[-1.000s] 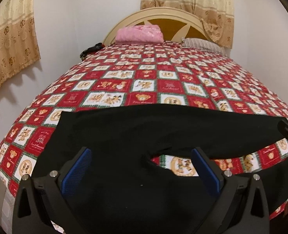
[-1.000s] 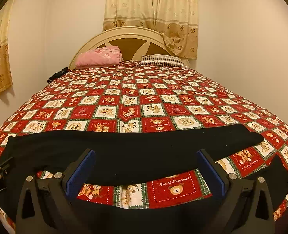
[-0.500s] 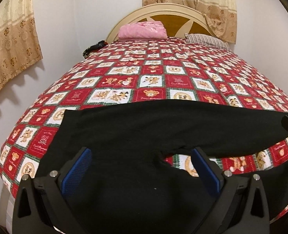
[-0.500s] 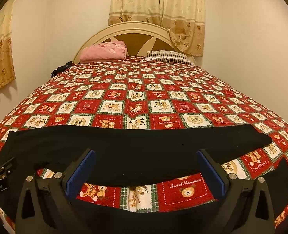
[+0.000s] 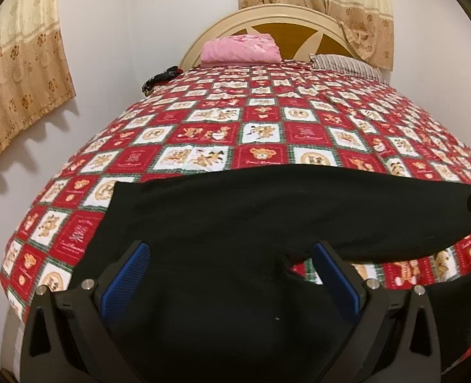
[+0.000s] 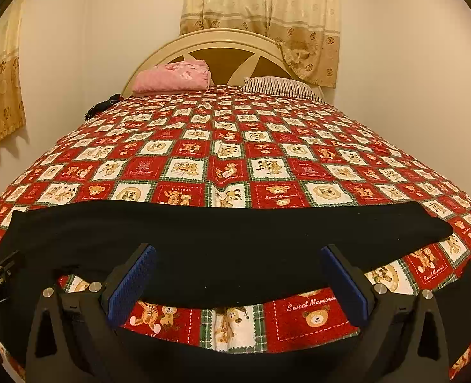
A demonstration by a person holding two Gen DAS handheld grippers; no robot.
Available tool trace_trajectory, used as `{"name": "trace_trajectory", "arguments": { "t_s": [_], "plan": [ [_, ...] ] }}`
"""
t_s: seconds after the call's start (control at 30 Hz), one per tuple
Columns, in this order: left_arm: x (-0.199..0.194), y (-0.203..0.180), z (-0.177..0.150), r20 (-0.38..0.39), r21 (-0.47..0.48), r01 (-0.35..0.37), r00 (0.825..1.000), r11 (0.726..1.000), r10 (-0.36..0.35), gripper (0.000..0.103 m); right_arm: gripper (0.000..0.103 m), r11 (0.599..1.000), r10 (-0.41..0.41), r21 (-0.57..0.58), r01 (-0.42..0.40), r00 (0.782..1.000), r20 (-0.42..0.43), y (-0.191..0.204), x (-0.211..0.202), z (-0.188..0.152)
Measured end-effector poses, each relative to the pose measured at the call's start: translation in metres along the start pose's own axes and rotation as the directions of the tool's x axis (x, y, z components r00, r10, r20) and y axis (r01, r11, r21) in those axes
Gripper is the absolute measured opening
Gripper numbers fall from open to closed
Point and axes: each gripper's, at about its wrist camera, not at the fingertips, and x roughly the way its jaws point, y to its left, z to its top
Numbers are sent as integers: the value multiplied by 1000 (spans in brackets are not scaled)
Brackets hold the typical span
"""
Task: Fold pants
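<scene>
Two cameras look up the same bed, but they do not show you the same parts. Your left view shows the wide top part of the black pants, spread low and filling the picture from 6 o'clock up to the middle. It also shows the left side of the quilt dropping off at 9 o'clock, close to the wall and a curtain. Your right view shows one long pant leg lying flat across the bed from 9 o'clock to 3 o'clock. It ends in a cuff near 3 o'clock. A strip of bear quilt shows below that leg, and more black cloth sits at the very bottom.

Lots of bare quilt lies past the pants toward 12 o'clock. A pink folded blanket and a striped pillow rest far up by the headboard, well apart from the pants. The near edge of the bed is hidden under the cloth.

Your left gripper is spread wide, holding nothing, with the pants right under and ahead of it. Your right gripper is spread wide too, holding nothing. The long leg lies just ahead, between its blue pads.
</scene>
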Motion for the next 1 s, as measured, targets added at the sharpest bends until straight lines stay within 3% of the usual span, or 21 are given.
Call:
{"name": "trace_trajectory", "arguments": {
  "t_s": [0.4, 0.63, 0.73, 0.83, 1.0],
  "plan": [
    [16, 38, 8, -5, 3, -35, 999, 999, 35, 103, 102, 1000, 8, -21, -9, 999, -34, 8, 20, 5],
    [28, 124, 22, -35, -91, -129, 991, 987, 126, 103, 102, 996, 42, -82, -45, 998, -44, 12, 32, 11],
    [38, 151, 36, -59, -125, -113, 993, 986, 106, 103, 102, 992, 77, -93, -83, 995, -62, 18, 42, 17],
    [58, 168, 48, -104, -149, -74, 993, 986, 59, 103, 102, 980, 168, -88, -176, 982, -91, 29, 52, 25],
    [101, 179, 49, -194, -218, -17, 981, 976, -26, 103, 102, 959, 236, -130, -252, 963, -131, 52, 68, 30]
  ]
}}
